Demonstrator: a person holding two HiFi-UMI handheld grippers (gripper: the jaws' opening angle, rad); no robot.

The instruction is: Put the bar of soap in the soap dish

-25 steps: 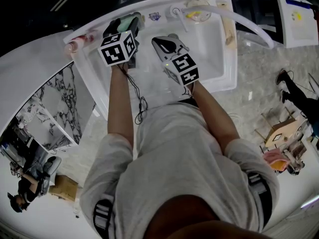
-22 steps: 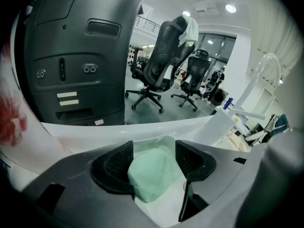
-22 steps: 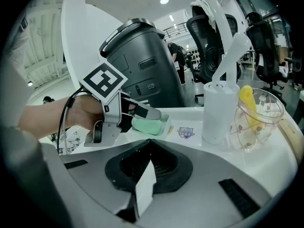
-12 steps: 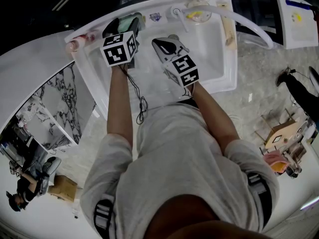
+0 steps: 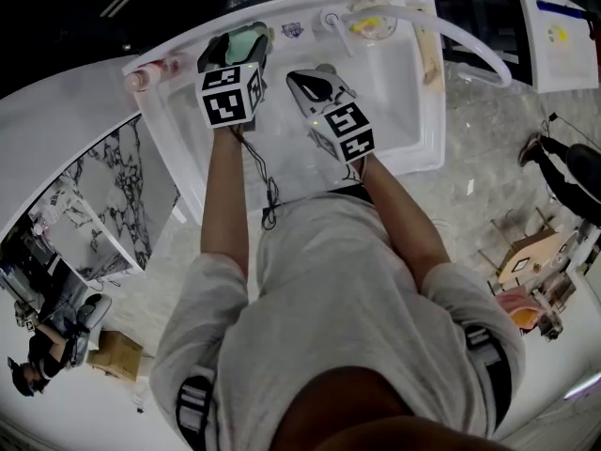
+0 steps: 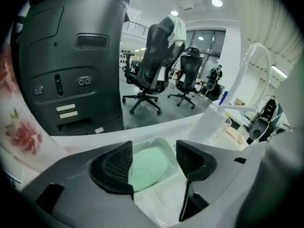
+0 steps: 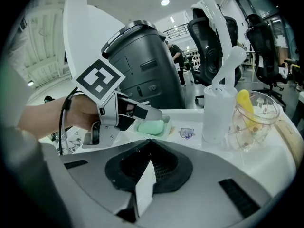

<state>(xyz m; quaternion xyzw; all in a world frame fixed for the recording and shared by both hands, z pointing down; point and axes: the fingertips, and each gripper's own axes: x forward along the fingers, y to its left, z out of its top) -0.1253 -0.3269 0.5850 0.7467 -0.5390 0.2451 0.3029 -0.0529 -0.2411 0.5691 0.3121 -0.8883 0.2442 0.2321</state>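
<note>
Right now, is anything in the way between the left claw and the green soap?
No, nothing visible. The left claw is open, and the green soap shows right between its jaws, lying in the white soap dish.

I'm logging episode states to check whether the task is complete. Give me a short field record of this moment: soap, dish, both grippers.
soap: green bar of soap, lying in the dish
dish: white soap dish, on the back rim of the sink
left gripper: jaws apart, one on either side of the soap, not clamped on it
right gripper: jaws together, empty, held over the basin
task state: soap appears placed; left gripper not yet withdrawn
</note>
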